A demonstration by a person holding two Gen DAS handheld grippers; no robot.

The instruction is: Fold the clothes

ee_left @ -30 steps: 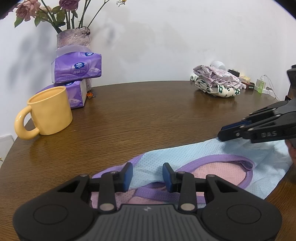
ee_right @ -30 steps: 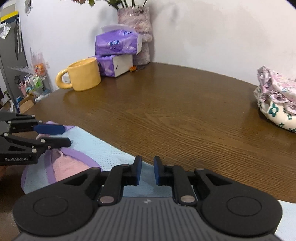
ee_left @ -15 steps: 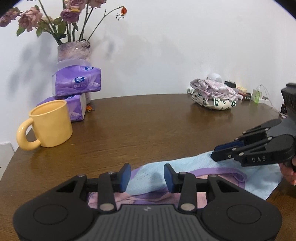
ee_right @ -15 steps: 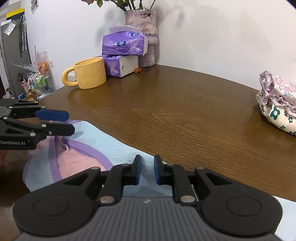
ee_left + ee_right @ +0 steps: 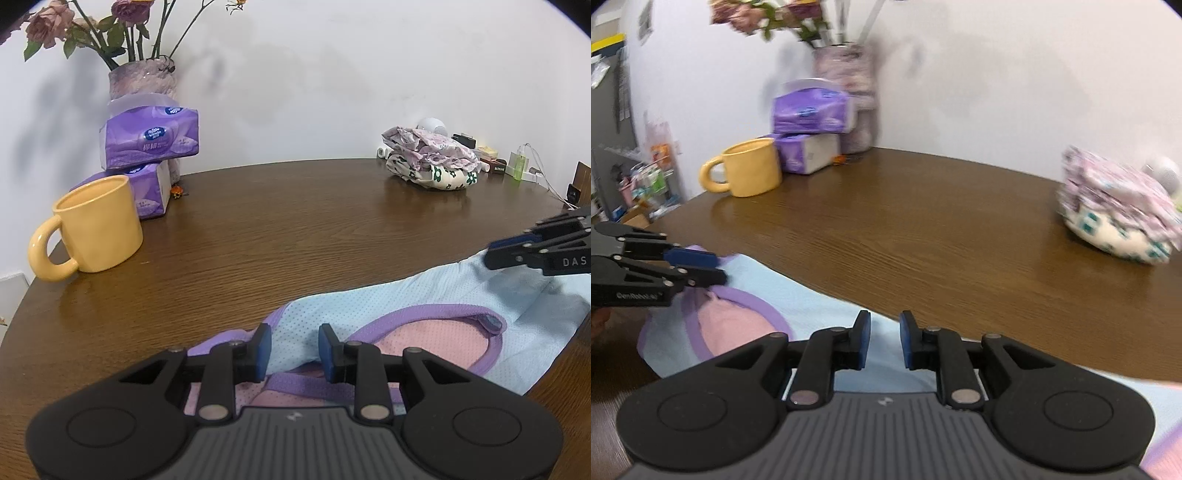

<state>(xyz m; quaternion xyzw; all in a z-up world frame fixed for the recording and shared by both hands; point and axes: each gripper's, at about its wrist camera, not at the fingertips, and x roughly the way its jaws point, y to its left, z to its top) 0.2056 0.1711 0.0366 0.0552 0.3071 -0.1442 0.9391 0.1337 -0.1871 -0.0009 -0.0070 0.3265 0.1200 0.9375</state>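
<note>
Left gripper (image 5: pixel 293 349): black body, blue pads, low over the near edge of the table (image 5: pixel 295 229). Jaws have just been closing; a raised fold of the garment (image 5: pixel 424 295) stands between the pads, yet whether they press on it cannot be told.

Right gripper (image 5: pixel 884 339): same make, jaws narrowly apart, cloth lying under and between the tips; a grip on it cannot be confirmed. This view is blurred.

Garment: light blue mesh top, purple trim, pink inner side showing through the neck opening. Lies flat along the near edge of the table, stretched between the two grippers, partly hanging over the rim.

Mug (image 5: pixel 96 229): yellow, upright, handle toward the camera, at the far left of the table, well apart from the garment.

Tissue packs (image 5: pixel 151 140): two, purple, stacked just behind the mug.

Vase (image 5: pixel 142 79): pale, holds dried roses, behind the tissue packs against the wall.

Bundle of clothes (image 5: pixel 432 162): floral prints, bunched, at the far right of the table, well apart from the garment.

Small items (image 5: pixel 495 162): boxes and cables beside the bundle, too small to tell.
</note>
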